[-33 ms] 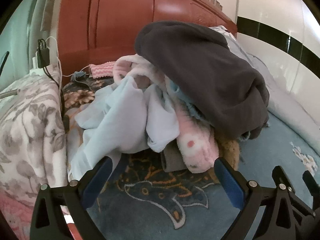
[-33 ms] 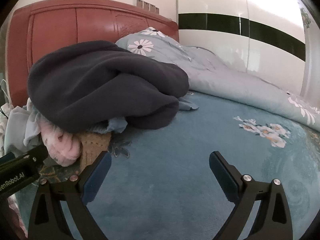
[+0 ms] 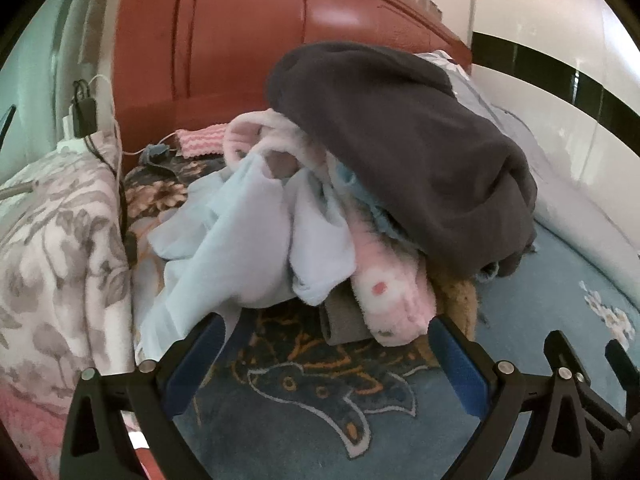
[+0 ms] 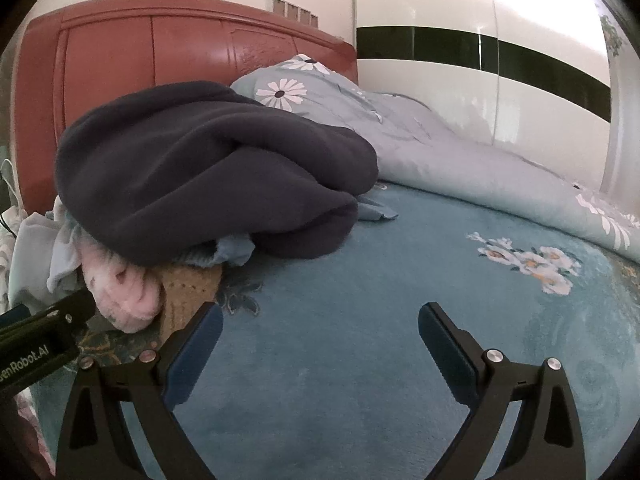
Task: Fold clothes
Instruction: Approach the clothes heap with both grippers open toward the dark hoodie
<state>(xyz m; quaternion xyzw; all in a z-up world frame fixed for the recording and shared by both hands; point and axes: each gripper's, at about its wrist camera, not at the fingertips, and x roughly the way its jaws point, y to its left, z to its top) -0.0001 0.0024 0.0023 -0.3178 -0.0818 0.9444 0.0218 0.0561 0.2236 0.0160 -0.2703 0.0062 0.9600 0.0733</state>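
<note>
Both claws stand wide open with nothing between their blue pads: the left claw (image 3: 326,344) hangs low just in front of the pile (image 3: 320,208), the right claw (image 4: 320,332) to the pile's right over bare blue bedspread (image 4: 360,380). The clothes lie heaped, none folded flat that I can see, up near the red headboard (image 3: 240,40).

What worries me is how the pile is stacked. The dark fleece (image 4: 208,168) sits on top and overhangs everything; the pale blue garment (image 3: 240,240) and the pink fluffy piece (image 3: 384,292) are wedged under it. A pull on either lower piece would likely drag the fleece along or tip the heap. Fleece that thick may also bunch in a narrow pinch, so a grab could take two layers, or a neighbour with it. To the pile's left a black cable (image 3: 120,184) runs down beside the floral pillow (image 3: 52,248); cloth swept that way could snag it.

Much is hard to read. I cannot tell what kind of garment each piece is, nor where a hem or sleeve lies. A tan knit (image 4: 192,292) and a grey scrap (image 3: 344,320) show only as edges under the pile. How many pieces are in there is hidden. The pile's far side, toward the headboard, is out of sight, and the person holding the claws does not show.
</note>
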